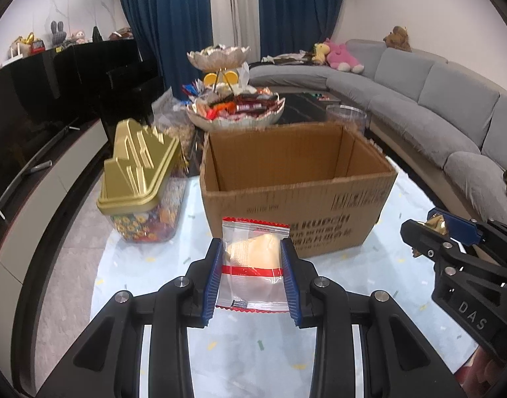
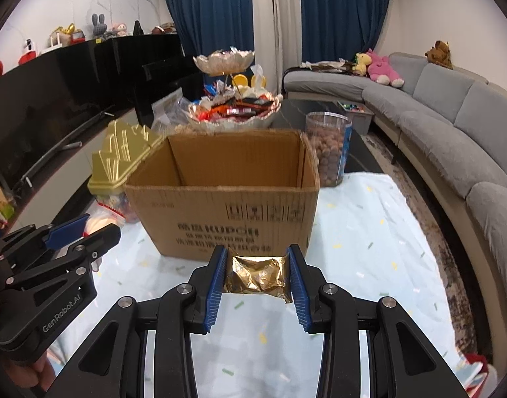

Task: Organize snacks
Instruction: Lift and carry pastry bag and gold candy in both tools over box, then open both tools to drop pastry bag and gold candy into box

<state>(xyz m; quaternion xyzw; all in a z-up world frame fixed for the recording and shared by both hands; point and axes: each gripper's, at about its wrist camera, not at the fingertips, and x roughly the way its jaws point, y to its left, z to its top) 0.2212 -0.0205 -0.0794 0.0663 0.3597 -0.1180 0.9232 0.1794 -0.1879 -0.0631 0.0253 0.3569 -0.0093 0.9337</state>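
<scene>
Left gripper point(image 1: 250, 248) clamped on a clear snack packet point(image 1: 253, 258) with red trim, pale pastry inside, raised above the pale speckled tablecloth point(image 1: 154, 265). Right gripper point(image 2: 257, 258) likewise closed, on a crumpled gold-foil snack point(image 2: 257, 275), pinched by its sides between blue pads point(image 2: 217, 278). Both held just short of the near wall of an open cardboard box point(image 1: 296, 205), printed in dark lettering, flaps absent or folded away, interior apparently bare as far as could be seen.

Judged the step in hand: carrying both snacks up and over the near rim for release inside. Best done, probably, by lifting clear of the cardboard edge first, then moving forward, then letting go low over the floor of the box, one hand at a time to avoid a clash of tools above the opening. Packet film slippery and soft; grip on the pastry best kept light.

Just left of the box, a clear candy jar point(image 1: 147, 212) under a gold lid point(image 1: 137, 165). Behind the box, a tiered dish of sweets point(image 1: 235, 106) and a clear tub of round brown snacks point(image 2: 328, 149). Farther off, grey sofa point(image 1: 435, 99) and blue curtains point(image 1: 174, 16).
</scene>
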